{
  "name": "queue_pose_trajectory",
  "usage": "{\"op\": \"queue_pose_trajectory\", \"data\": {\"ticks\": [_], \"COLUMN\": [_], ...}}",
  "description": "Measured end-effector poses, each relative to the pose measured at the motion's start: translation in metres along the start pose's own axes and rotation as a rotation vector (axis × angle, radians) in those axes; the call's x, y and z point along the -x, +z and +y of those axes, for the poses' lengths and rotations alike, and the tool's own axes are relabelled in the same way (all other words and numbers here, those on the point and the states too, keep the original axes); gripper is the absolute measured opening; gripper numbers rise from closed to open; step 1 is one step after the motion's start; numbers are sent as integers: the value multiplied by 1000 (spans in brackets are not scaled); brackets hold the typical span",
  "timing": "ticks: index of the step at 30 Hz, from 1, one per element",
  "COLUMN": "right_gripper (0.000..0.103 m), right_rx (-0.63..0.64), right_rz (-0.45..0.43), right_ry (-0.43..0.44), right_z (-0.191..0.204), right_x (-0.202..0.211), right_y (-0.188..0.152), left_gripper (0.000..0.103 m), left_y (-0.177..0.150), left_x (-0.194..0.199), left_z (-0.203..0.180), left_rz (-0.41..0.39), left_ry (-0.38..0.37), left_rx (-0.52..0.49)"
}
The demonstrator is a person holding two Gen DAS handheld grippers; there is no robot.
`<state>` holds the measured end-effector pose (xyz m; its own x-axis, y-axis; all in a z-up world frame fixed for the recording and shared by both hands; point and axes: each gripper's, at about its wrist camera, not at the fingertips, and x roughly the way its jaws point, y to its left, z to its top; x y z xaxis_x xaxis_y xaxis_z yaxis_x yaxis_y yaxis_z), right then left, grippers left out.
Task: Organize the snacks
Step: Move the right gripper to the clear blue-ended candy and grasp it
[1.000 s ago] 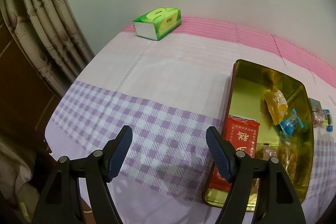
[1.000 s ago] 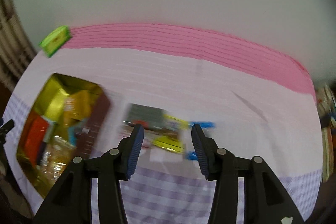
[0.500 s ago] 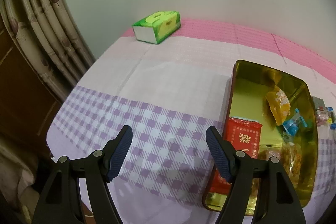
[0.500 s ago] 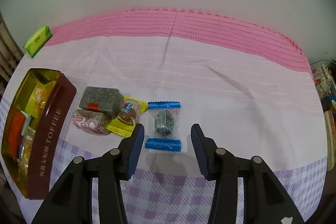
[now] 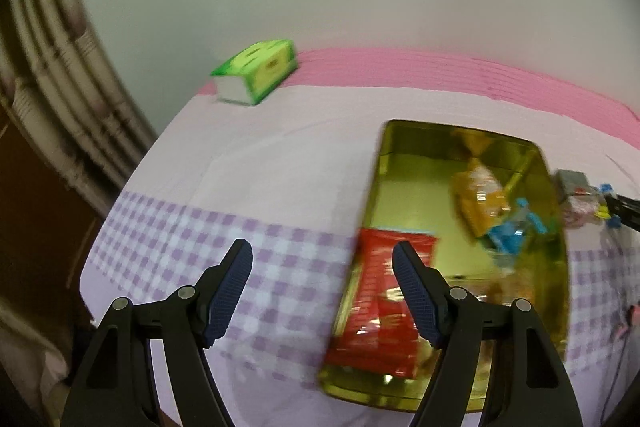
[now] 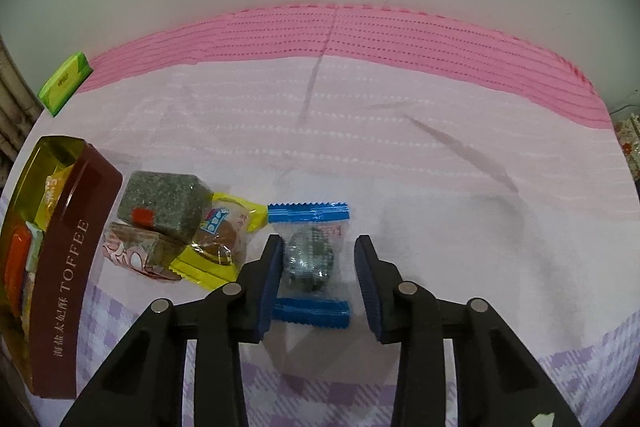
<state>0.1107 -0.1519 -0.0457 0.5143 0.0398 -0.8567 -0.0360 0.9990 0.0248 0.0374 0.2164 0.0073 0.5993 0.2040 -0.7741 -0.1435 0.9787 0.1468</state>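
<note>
My right gripper (image 6: 318,253) is open and low over the cloth, its jaws on either side of a blue-ended clear candy wrapper (image 6: 310,257). Left of it lie a yellow snack pack (image 6: 218,243), a grey-green block (image 6: 164,205) and a pink-patterned pack (image 6: 132,251). The brown TOFFEE tin (image 6: 64,267) stands at the far left, gold inside. In the left wrist view the tin (image 5: 380,163) holds a red packet (image 5: 380,307), an orange packet (image 5: 478,195) and a blue candy (image 5: 510,231). My left gripper (image 5: 322,267) is open and empty, above the tin's near left edge.
A green tissue box (image 5: 256,71) sits at the table's far left corner, also in the right wrist view (image 6: 64,83). A curtain (image 5: 52,87) hangs left of the table. The loose snacks (image 5: 580,195) lie right of the tin. The table's left edge drops off near the checked band.
My right gripper has moved forward and down, so the blue candy now lies between its jaws. My left gripper has shifted right, toward the tin; its view is blurred.
</note>
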Motion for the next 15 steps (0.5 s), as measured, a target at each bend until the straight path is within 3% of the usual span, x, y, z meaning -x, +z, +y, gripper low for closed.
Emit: {"op": "queue_pose_trajectory", "data": {"ticks": [3,7,15], "right_gripper": [26,25,25], "right_rx": [34,40,-24], "right_rz": [-30,-47,-73], "right_ry": [-20,-20,-74], "right_z": [3,-4,-50], "right_x": [0,3,14], "right_y": [-5,-10,-27], "left_gripper": [73,73,73], "left_y": [7,14,29], "left_x": [7,14,23], "left_z": [-24,-60,-131], "left_rz": [-3,-3,11], "left_ry": [-49,-122,-293], "left_rx": [-37,-81,-157]}}
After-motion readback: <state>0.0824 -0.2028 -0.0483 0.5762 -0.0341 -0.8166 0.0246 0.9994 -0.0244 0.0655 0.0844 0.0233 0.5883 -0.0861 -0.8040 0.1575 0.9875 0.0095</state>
